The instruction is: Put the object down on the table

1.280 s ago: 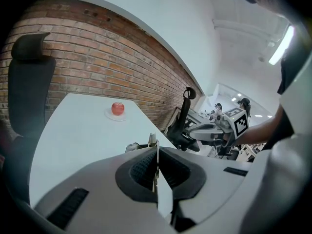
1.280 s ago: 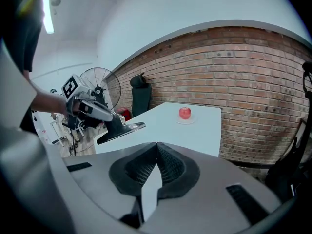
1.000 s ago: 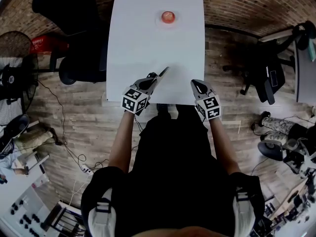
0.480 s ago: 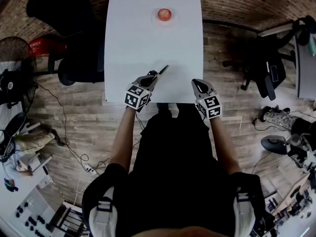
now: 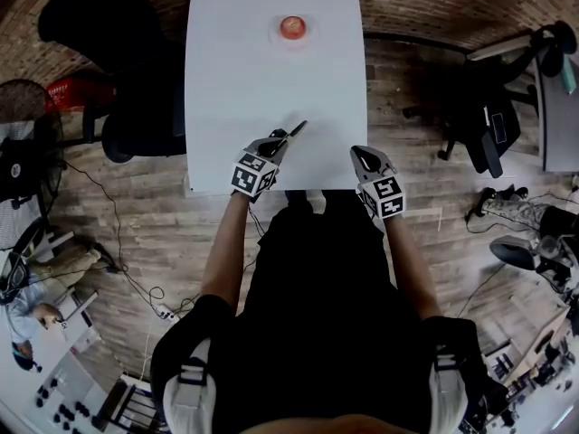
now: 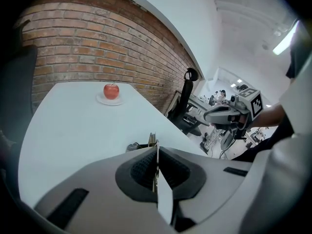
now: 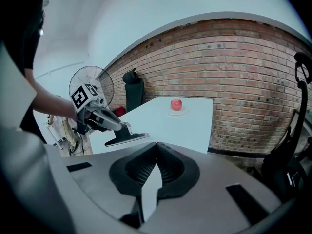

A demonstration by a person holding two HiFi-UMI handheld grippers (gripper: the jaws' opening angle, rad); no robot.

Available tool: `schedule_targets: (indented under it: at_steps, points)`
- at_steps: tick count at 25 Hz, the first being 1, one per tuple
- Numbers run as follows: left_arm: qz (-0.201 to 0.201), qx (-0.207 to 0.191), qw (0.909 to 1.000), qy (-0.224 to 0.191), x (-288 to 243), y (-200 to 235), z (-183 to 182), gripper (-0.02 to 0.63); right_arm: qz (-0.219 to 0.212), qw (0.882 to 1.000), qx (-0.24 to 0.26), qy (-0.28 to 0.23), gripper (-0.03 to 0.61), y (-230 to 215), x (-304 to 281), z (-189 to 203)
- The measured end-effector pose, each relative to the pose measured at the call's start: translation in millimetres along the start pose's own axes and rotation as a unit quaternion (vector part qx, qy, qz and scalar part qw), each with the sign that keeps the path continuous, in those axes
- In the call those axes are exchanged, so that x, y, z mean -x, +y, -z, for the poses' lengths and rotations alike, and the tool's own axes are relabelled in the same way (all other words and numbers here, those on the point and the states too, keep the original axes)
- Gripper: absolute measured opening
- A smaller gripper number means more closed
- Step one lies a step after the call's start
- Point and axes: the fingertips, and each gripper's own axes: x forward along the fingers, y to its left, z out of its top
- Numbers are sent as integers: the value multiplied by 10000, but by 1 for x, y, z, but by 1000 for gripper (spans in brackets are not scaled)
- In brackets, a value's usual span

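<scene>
Thin flat object (image 6: 153, 138), pale and metallic along its edge, standing edge-on between the ribbed black pads of the left gripper (image 6: 158, 148). Clamped there with the jaws closed tight on it, only a narrow sliver poking up past the tips. Possibly a small blade or strip, too slim here to name. Held over the table (image 5: 271, 89), above its near edge toward the left corner, not lying on the surface.

Right gripper (image 7: 156, 145) over the table's near edge toward the right corner. Smooth grey shells curving inward, ridged dark pads closed tip to tip, nothing between them.

Table: plain matte white, rectangular, with softly rounded corners. At the table's far end, near the middle, a round glossy red apple (image 6: 111, 90) sitting on a shallow white saucer (image 6: 110, 101), well apart from both grippers.

Behind the table's far end, a rough red brick wall (image 7: 234, 72) with pale mortar lines. Left of the table, a black padded office chair (image 5: 118, 61). Under and around the table, a worn wood-plank floor (image 5: 118, 197).
</scene>
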Motion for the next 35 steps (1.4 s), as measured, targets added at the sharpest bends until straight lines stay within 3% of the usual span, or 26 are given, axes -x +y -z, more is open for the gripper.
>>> schedule_targets:
  at_steps: [21, 35]
  points:
    - [-94, -281, 9983, 512, -21, 18, 17, 21, 63, 9998, -198, 53, -2, -5, -1, 3]
    - [-243, -254, 9968, 715, -26, 31, 31, 22, 74, 9997, -211, 84, -2, -6, 0, 8]
